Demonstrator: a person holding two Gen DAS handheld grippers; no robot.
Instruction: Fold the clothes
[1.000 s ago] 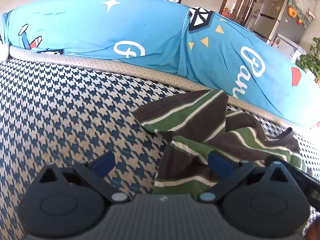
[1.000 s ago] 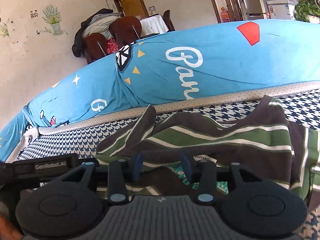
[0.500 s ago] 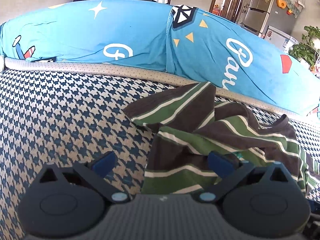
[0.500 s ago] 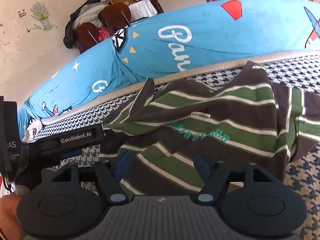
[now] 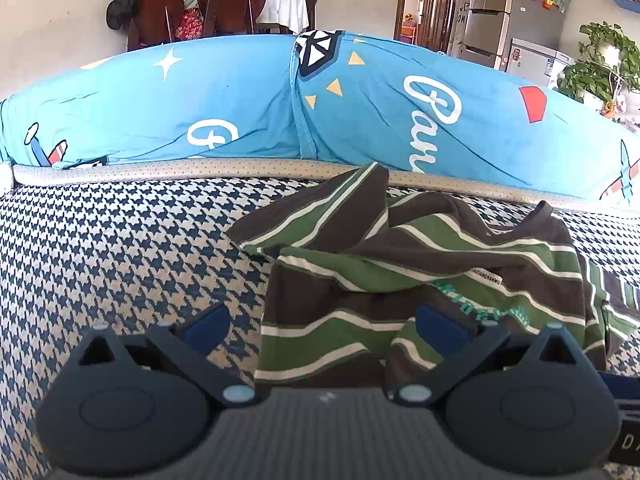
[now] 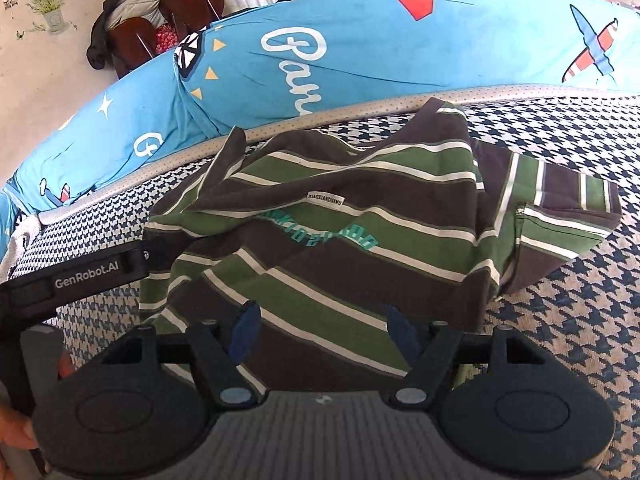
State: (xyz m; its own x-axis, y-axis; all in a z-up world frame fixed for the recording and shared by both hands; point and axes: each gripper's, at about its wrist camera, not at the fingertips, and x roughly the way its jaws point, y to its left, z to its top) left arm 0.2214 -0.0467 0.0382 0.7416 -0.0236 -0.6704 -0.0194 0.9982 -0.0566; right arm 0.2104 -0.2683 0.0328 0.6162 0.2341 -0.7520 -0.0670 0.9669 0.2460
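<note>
On the houndstooth sofa seat [image 5: 120,260] our striped T-shirt [image 6: 360,240] lies rumpled; left gripper [image 5: 320,324] and right gripper [image 6: 324,328] gape empty. Grabbing bunched layers risks folding creases in.

– What is the shirt [image 6: 360,248] looking like?
– Soft striped knit cloth, matt, lying on a coarse woven houndstooth sofa [image 5: 120,260].
– And the cushion [image 5: 240,104]?
– Smooth cotton-like cloth; the chairs [image 5: 232,4] are showing glossy wood.
</note>
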